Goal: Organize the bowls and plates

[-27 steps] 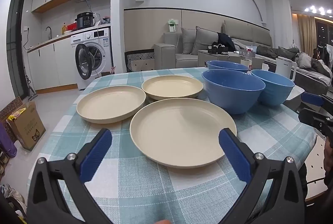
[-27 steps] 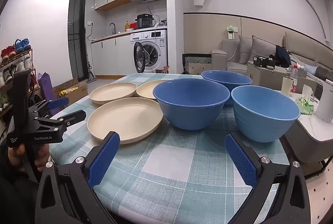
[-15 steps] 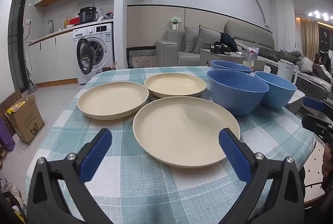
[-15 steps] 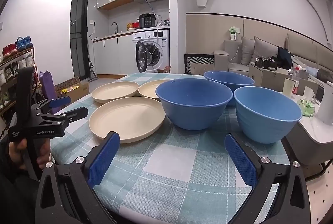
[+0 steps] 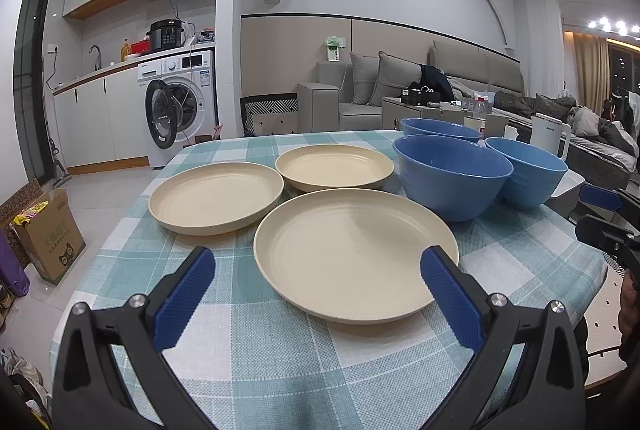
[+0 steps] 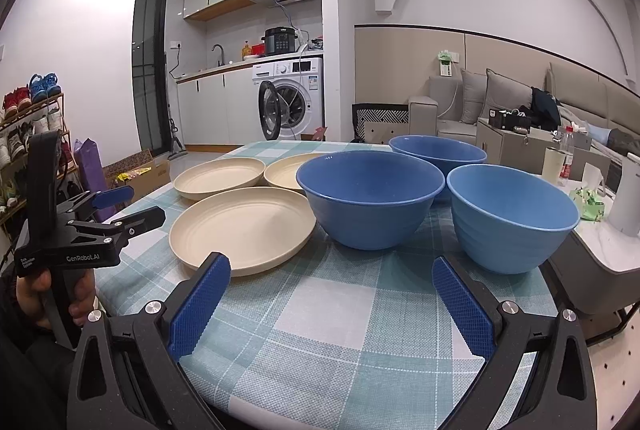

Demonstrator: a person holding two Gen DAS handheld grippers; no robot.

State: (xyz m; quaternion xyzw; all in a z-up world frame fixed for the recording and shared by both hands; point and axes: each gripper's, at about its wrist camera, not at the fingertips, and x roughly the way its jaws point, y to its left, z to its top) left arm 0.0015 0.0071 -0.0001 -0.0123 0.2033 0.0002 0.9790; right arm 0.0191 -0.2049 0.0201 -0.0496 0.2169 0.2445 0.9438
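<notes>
I held my left hand-held gripper (image 5: 316,290) and right hand-held gripper (image 6: 330,294) wide open, empty, at the table's (image 6: 320,330) near edge; three cream plates (image 5: 354,250) lay toward its left edge, three blue bowls (image 6: 372,198) toward its right.

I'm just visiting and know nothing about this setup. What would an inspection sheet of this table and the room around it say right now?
Surface: table under a teal checked tablecloth, lying flat.
Job's things: three cream plates, the nearest plate and two behind it; three blue bowls, the front bowl beside the right bowl. All upright and unstacked.
Clutter: nothing seen on the cloth besides the dishes.
Grippers: left gripper open, aimed at the nearest plate; right gripper open, aimed between the bowls. Both hold nothing.
Cables: a wire hangs above the washing machine.
Surroundings: sofa, cardboard box on the floor, shoe rack.
</notes>
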